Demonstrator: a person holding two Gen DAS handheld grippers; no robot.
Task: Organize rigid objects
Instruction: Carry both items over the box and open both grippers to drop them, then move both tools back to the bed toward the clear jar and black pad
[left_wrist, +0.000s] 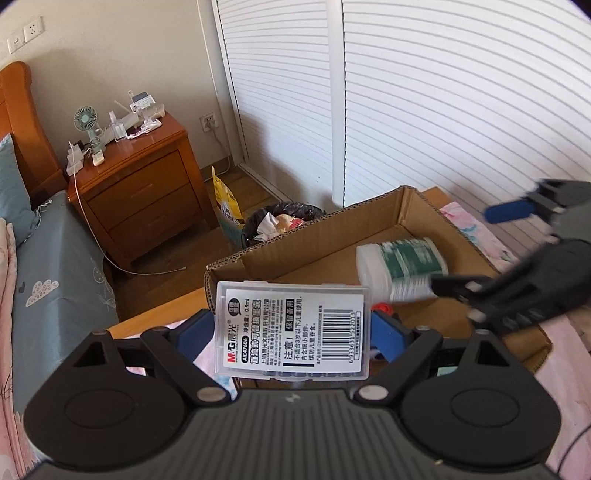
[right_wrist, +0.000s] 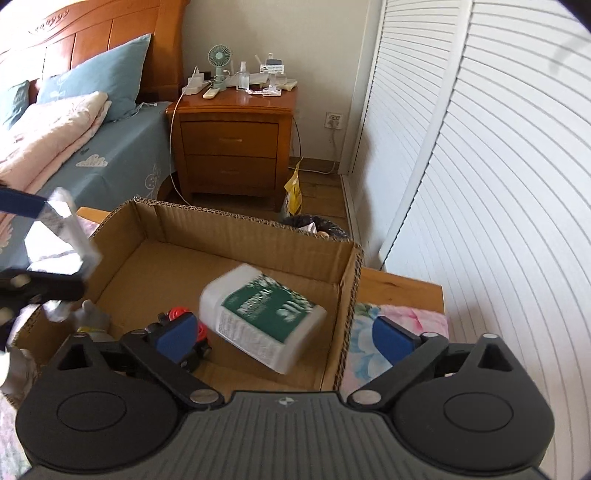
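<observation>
My left gripper (left_wrist: 293, 334) is shut on a clear plastic refill case (left_wrist: 293, 330) with a white barcode label, held just before the near edge of an open cardboard box (left_wrist: 295, 240). The case also shows blurred at the left of the right wrist view (right_wrist: 62, 236). My right gripper (right_wrist: 286, 332) is open and empty above the box (right_wrist: 243, 225). A white jar with a green label (right_wrist: 264, 314) is blurred, tilted inside the box; it also shows in the left wrist view (left_wrist: 400, 267). A red-and-black toy (right_wrist: 184, 328) lies in the box beside it.
The box rests on a floral cloth (right_wrist: 402, 317) over a wooden table (right_wrist: 402, 286). Behind stand a wooden nightstand (right_wrist: 232, 147), a bed with blue sheet (right_wrist: 107, 162), a black bin (left_wrist: 280, 219), a yellow bag (left_wrist: 227, 201) and white louvred doors (right_wrist: 498, 184).
</observation>
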